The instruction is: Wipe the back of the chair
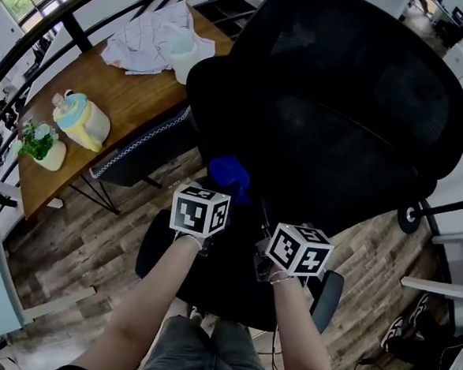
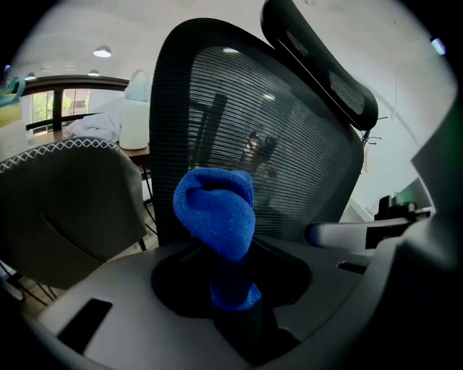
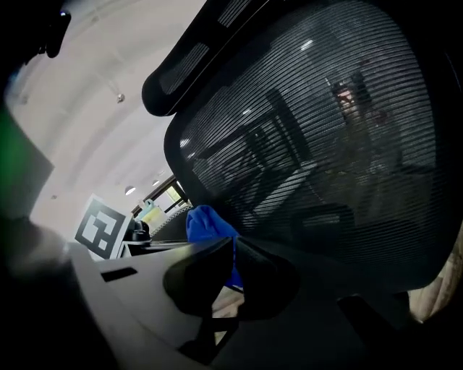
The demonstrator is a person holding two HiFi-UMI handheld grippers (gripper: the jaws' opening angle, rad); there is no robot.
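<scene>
The left gripper (image 2: pixel 235 293) pinched a blue cloth (image 2: pixel 215 209) tight. The cloth stuck up near the mesh back of the black chair (image 1: pixel 339 109). The right gripper (image 3: pixel 230 273) was beside the left one, its jaws closed on nothing. A table (image 1: pixel 134 102) stood behind the chair.

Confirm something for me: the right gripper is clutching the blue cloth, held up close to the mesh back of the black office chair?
Not quite. The left gripper is the one clutching the blue cloth, as the left gripper view shows. The right gripper has its jaws together on nothing. The rest holds: the cloth is up close to the mesh back of the black office chair.
</scene>
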